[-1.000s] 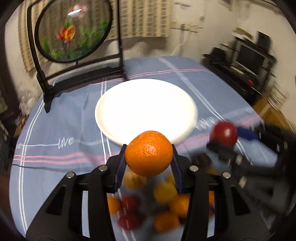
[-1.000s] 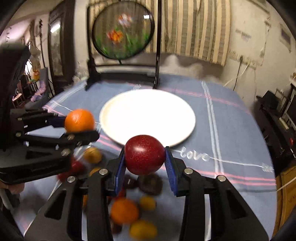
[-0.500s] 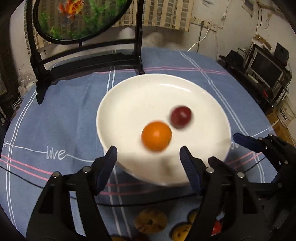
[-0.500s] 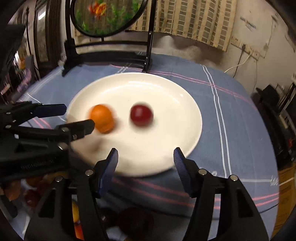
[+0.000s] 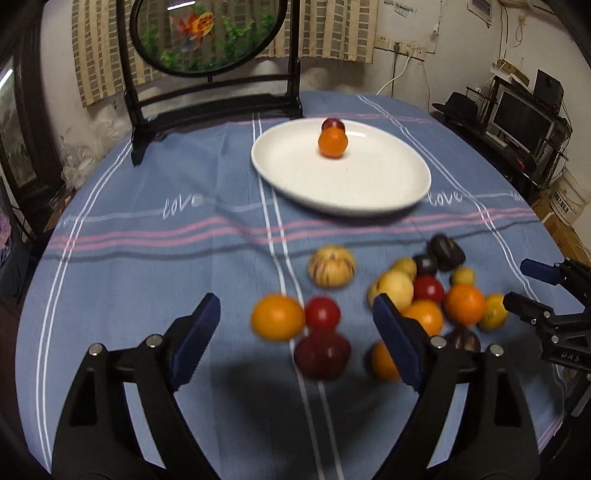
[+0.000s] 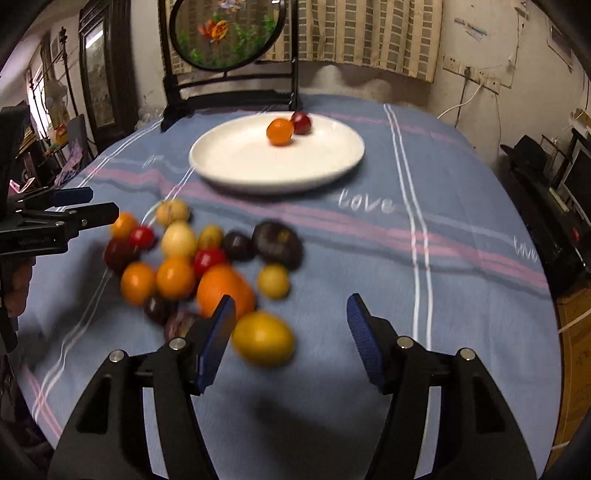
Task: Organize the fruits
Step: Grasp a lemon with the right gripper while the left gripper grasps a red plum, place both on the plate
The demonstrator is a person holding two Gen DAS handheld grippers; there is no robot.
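- The orange (image 5: 332,143) and the small red fruit (image 5: 333,123) that the two tools carried a second ago now lie touching each other on the far part of the white plate (image 5: 369,192); the first two pieces are delivered.
- The loose pile of fruit (image 6: 177,258) waits on the blue cloth (image 5: 147,258) on the near side of the plate, so most of the sorting is judged still ahead.
- Both tools have pulled back from the plate to above the pile. The left gripper (image 5: 295,328) is empty and its jaws are opening, framing an orange fruit (image 5: 277,316) and a red one (image 5: 322,313) without touching them.
- The right gripper (image 6: 290,328) stands apart and empty, a yellow fruit (image 6: 263,343) just beside its left pad.
- The pieces lie packed together, so neighbours may roll when one is pinched.
- A framed round screen (image 6: 229,33) stands behind the plate, well clear.
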